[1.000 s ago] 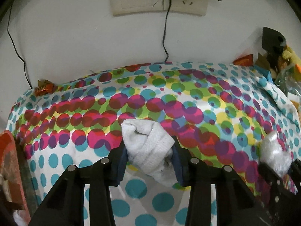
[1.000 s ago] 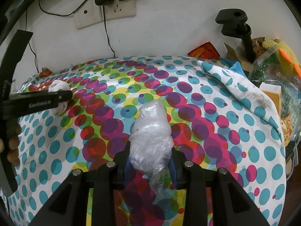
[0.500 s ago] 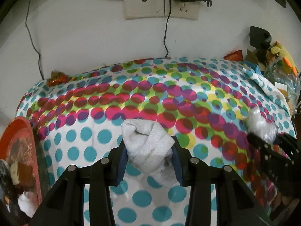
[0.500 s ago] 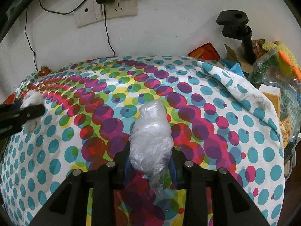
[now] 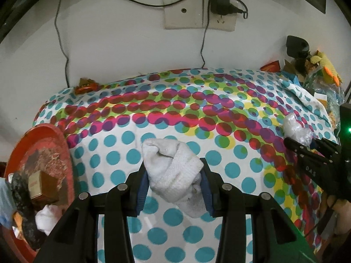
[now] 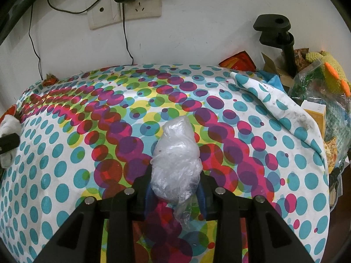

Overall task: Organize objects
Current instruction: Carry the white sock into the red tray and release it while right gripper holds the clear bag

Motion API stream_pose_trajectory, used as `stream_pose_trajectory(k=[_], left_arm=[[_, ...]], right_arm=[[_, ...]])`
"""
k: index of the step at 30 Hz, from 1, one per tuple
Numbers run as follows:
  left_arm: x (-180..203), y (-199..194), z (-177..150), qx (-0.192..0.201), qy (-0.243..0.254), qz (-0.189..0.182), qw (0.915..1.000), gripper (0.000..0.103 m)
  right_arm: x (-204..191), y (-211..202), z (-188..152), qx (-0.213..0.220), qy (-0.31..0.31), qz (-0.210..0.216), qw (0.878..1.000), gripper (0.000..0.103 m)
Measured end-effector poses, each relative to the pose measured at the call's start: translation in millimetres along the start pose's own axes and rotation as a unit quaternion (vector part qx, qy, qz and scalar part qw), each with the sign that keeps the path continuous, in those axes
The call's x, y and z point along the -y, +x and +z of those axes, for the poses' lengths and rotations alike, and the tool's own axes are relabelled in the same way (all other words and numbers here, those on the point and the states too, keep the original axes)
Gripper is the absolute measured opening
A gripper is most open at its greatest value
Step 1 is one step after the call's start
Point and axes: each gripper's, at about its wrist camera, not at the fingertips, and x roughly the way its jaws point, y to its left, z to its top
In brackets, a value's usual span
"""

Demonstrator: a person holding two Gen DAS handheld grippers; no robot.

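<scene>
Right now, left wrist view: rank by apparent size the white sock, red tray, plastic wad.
1. Red tray, partly cut off at the frame edge.
2. White sock, though nearness to the camera inflates it.
3. Plastic wad.

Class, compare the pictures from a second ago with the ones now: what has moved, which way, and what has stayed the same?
The left gripper, clamped on the white sock, has carried it leftward across the dotted cloth, so the red tray has come into its view. The right gripper has kept still, holding the crumpled plastic bag. Nothing was let go.
</scene>
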Motion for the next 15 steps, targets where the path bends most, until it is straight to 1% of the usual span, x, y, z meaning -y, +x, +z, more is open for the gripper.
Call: stream_pose_trajectory(k=[6, 15], left_arm=[[-19.5, -15.4, -4.6, 0.003, -0.012, 0.005, 0.9999, 0.039], [-52.7, -30.8, -9.9, 0.008, -0.035, 0.026, 0.9990, 0.039]], right_arm=[[0.2, 0.1, 0.2, 0.000, 0.001, 0.001, 1.000, 0.034], [0.1, 0.3, 0.4, 0.000, 0.000, 0.000, 1.000, 0.034]])
